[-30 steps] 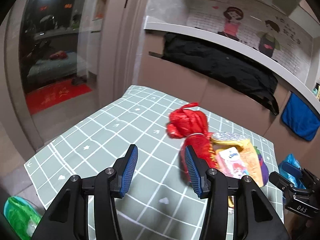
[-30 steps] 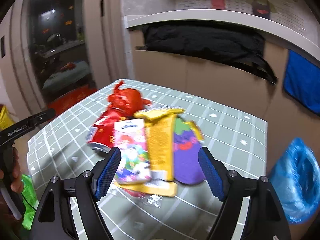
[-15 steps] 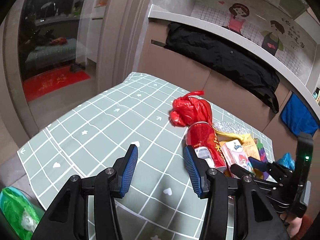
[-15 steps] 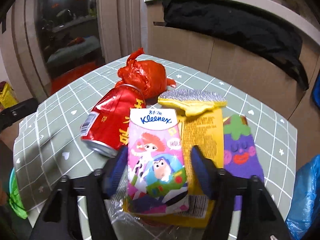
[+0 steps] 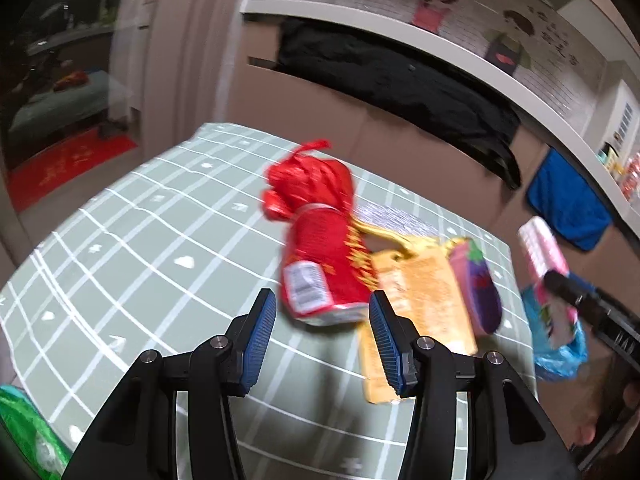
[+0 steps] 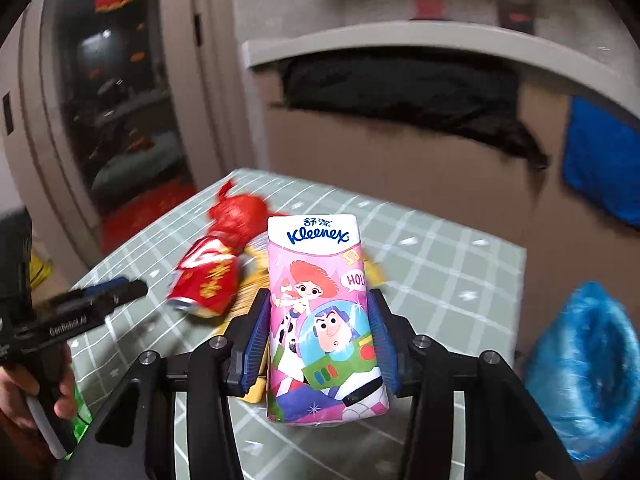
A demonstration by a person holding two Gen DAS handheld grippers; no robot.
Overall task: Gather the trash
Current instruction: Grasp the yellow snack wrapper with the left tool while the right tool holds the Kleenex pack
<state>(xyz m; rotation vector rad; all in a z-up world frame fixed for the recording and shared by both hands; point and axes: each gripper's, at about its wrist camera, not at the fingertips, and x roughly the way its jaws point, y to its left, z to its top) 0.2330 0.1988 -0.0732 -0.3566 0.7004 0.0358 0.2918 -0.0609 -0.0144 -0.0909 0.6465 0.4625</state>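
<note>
Trash lies in a small heap on the green checked table (image 5: 132,216): a knotted red plastic bag (image 5: 310,184), a red drink can (image 5: 320,268) on its side, a yellow snack wrapper (image 5: 420,300) and a purple eggplant pouch (image 5: 478,292). The can looks light, hard and round, so it may roll and is best pinched across its middle, where the left gripper (image 5: 322,338) waits spread wide just in front of it. The right gripper (image 6: 320,342) has just squeezed in on the soft, squashy Kleenex tissue pack (image 6: 320,312), lifted over the table near the blue bin bag (image 6: 584,368).
</note>
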